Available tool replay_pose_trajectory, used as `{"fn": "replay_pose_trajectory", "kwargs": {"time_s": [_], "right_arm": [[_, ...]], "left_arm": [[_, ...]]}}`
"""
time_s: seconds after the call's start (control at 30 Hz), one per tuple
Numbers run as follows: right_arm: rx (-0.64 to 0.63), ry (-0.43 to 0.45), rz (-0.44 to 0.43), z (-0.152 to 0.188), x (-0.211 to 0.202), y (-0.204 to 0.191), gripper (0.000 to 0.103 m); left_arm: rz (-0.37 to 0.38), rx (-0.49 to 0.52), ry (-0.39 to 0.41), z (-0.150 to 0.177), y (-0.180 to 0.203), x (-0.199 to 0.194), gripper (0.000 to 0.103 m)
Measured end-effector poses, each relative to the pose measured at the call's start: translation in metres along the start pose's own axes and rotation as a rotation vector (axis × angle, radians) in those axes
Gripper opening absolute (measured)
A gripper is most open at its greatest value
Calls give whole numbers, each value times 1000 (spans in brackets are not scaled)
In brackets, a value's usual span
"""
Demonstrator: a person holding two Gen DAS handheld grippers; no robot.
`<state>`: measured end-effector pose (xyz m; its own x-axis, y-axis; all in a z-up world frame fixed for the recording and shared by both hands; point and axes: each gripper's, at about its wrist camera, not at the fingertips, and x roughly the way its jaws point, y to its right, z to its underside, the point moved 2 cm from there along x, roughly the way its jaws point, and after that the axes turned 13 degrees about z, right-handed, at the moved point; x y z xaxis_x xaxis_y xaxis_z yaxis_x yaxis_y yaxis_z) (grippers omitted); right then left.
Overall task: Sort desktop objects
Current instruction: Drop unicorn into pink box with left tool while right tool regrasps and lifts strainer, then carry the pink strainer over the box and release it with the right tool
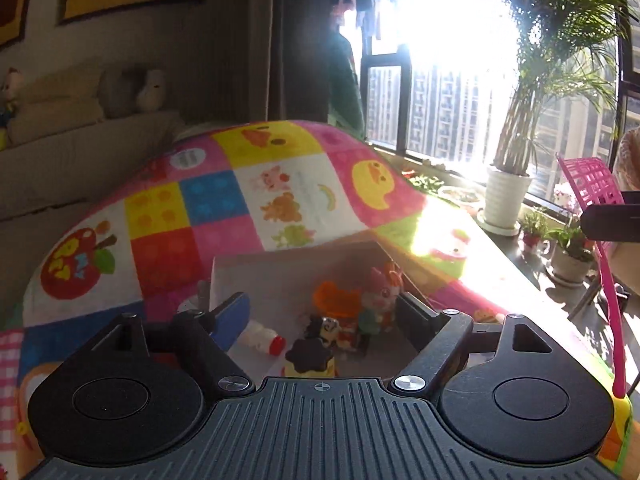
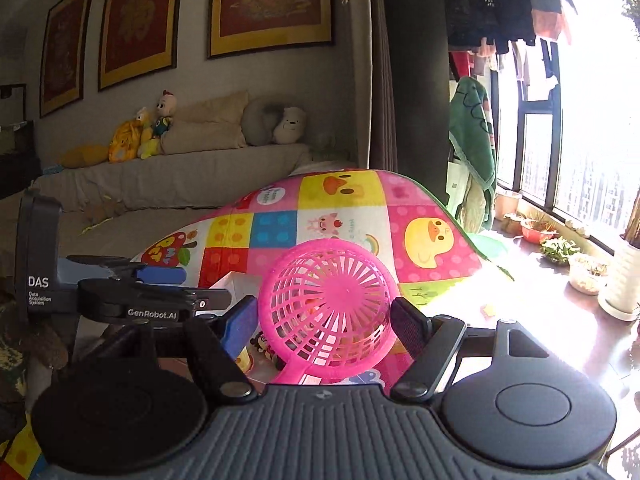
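Note:
A grey cardboard box (image 1: 280, 276) sits on the colourful play mat (image 1: 256, 184). In it lie a pink pig figure (image 1: 382, 294), an orange toy (image 1: 336, 300), a small white bottle with a red cap (image 1: 262, 338) and dark figurines (image 1: 316, 344). My left gripper (image 1: 320, 312) is open over the box, empty. My right gripper (image 2: 324, 320) is open around a pink plastic scoop basket (image 2: 328, 304), whose handle runs down towards the camera; I cannot tell whether the pads touch it. The left gripper (image 2: 160, 304) shows at the left of the right wrist view.
A pink fly swatter (image 1: 592, 188) stands at the right edge of the left wrist view. Potted plants (image 1: 504, 200) line the sunlit windowsill. A sofa with plush toys (image 2: 160, 132) stands behind the mat. Glare washes out the mat's right side.

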<state>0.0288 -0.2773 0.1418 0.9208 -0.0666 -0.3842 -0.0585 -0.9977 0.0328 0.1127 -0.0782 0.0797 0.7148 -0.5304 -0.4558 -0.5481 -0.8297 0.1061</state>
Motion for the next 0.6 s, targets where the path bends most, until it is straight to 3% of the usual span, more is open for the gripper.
{"fn": "replay_pose_trajectory", "kwargs": {"time_s": [0.2,0.4,0.5,0.6], "right_arm": [[-7,-30,-59,-20,51,-27,73],[-114,-34,34,-22,121,-70,73],[-165,-109,55,-11,155,-83,73],[-182,-232,0,5,170,-88,75]], "left_arm": [[-56,-21,-68,55,-6,-30,94],[-93,-40,-84,82,-14,-55,96],[-147,-45,-93,93,-24,-62,97],[-197,-72,-86,102,-36,-71,98]]}}
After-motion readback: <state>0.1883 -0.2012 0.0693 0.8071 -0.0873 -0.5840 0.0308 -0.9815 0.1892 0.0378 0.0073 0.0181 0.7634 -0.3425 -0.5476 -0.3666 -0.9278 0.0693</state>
